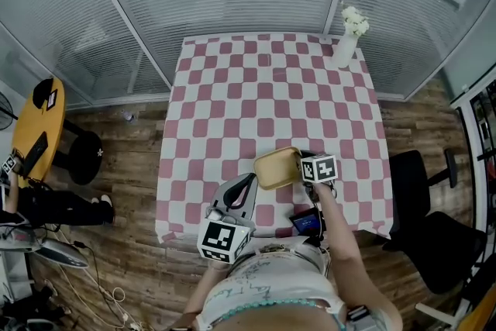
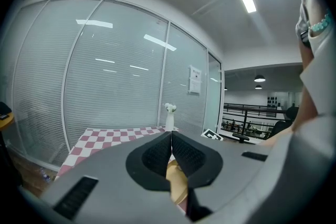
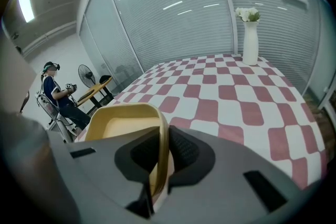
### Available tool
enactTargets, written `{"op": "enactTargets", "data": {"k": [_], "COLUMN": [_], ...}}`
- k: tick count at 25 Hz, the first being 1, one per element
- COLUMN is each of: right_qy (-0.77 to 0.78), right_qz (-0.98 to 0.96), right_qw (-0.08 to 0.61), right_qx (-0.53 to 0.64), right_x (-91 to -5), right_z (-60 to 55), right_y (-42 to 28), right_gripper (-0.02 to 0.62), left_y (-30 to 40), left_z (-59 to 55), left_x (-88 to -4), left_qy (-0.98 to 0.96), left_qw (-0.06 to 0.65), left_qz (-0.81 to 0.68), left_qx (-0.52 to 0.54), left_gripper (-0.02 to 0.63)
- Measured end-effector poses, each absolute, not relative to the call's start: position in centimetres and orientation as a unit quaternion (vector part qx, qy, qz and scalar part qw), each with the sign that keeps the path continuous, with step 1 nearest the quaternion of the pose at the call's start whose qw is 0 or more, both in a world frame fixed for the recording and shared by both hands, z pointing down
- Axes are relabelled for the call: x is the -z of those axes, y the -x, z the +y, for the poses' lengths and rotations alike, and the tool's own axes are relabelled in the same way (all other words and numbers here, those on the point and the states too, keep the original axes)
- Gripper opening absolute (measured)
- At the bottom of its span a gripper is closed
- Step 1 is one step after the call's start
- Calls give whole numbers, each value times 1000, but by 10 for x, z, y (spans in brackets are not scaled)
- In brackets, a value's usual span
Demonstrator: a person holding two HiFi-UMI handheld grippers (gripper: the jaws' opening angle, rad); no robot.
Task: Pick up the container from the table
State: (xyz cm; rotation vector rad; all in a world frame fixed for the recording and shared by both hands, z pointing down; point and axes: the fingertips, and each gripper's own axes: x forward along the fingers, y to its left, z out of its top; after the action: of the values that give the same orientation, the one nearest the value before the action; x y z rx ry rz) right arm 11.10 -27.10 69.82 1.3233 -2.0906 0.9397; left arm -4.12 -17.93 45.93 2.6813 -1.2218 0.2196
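Observation:
A shallow yellow container (image 1: 275, 167) is near the front edge of the red-and-white checked table (image 1: 232, 89). In the head view I cannot tell whether it rests on the cloth. My right gripper (image 1: 302, 166) is at its right side, shut on the container's rim (image 3: 157, 128), with the thin yellow wall pinched between the black pads (image 3: 181, 150). My left gripper (image 1: 249, 182) is just left of the container and apart from it. Its pads (image 2: 157, 155) are pressed together with nothing between them. A strip of the container (image 2: 177, 181) shows below them.
A white vase with flowers (image 1: 346, 43) stands at the table's far right corner. A black chair (image 1: 422, 190) is to the right, and a round yellow side table (image 1: 35, 132) to the left. A seated person (image 3: 55, 94) is beyond the table. Glass walls with blinds enclose the back.

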Motion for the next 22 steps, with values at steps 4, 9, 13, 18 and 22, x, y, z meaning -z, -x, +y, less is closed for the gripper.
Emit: {"op": "enactTargets", "data": {"k": [4,9,13,18,22], "right_qy": [-491,-496,-496,-498,-498], "right_qz": [-769,-773,-778,-782,-788], "right_qw": [239,224,211,204,187], "right_qx": [-333,-326,-322,-313,-309], "right_x": [-681,-661,-645,-627,-610], "right_z": [-276,-279,-280,-274,-268], "right_y": [-112,-112,-111,-112,-111], "right_gripper": [17,17,17,17,17], "left_y": [40,38,37,35,35], "left_z": [-181,-182,-183,-186,-190], "left_x": [-459,-462,-466,-472,-473], "left_qy": [-904,-903,-901,-901,-899], "left_qw": [92,87,80,86,90], "left_qz": [-411,-413,-415,-414,-415], "left_qx": [-76,-84,-94,-100,-102], "left_gripper": [15,15,15,15,15]}}
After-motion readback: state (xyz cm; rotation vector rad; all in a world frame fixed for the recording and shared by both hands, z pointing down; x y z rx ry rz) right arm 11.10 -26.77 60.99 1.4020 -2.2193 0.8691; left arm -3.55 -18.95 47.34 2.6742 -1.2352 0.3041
